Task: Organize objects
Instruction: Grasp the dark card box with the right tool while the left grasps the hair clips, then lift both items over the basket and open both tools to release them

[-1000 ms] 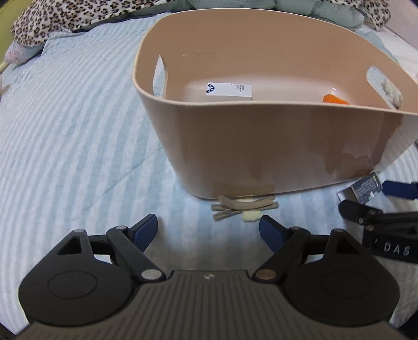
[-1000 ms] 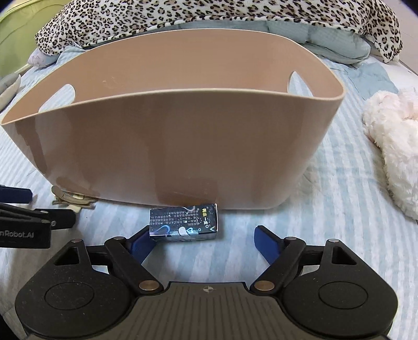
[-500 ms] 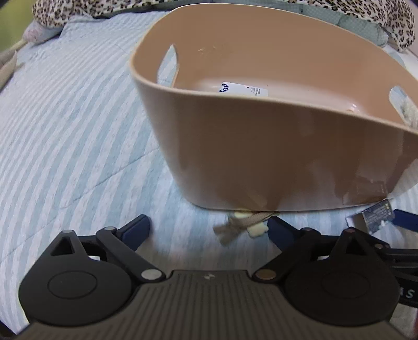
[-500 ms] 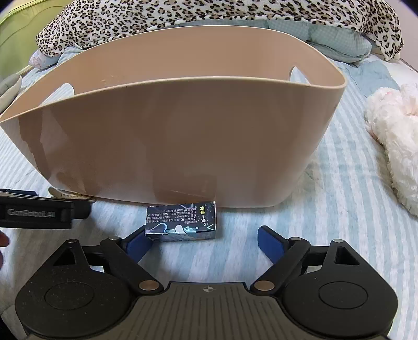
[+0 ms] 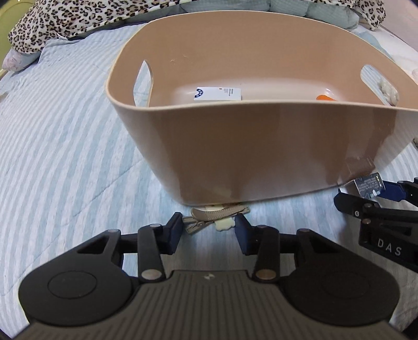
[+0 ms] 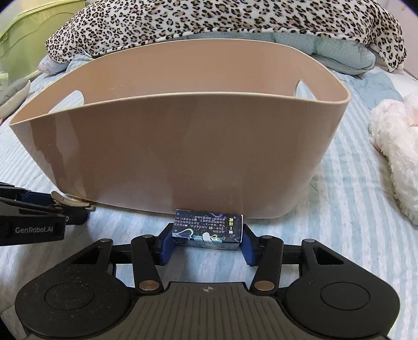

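Note:
A tan plastic basket (image 5: pixel 261 146) stands on the striped bed; it also fills the right wrist view (image 6: pixel 169 146). A beige hair clip (image 5: pixel 216 215) lies at its base, between the blue pads of my left gripper (image 5: pixel 207 227), which has closed around it. My right gripper (image 6: pixel 207 244) is shut on a small dark printed box (image 6: pixel 207 228) that rests on the bed against the basket wall. The box also shows at the right of the left wrist view (image 5: pixel 368 184). Inside the basket lie a white card (image 5: pixel 218 93) and an orange item (image 5: pixel 325 97).
A leopard-print blanket (image 6: pixel 222 21) and pale blue pillows lie behind the basket. A white plush toy (image 6: pixel 397 146) lies to the right. A green bin (image 6: pixel 23 39) stands at the far left. The striped sheet (image 5: pixel 65 146) stretches to the left.
Both grippers have narrowed from wide open. The right one has closed on the dark box. The left one has moved in and closed around the hair clip.

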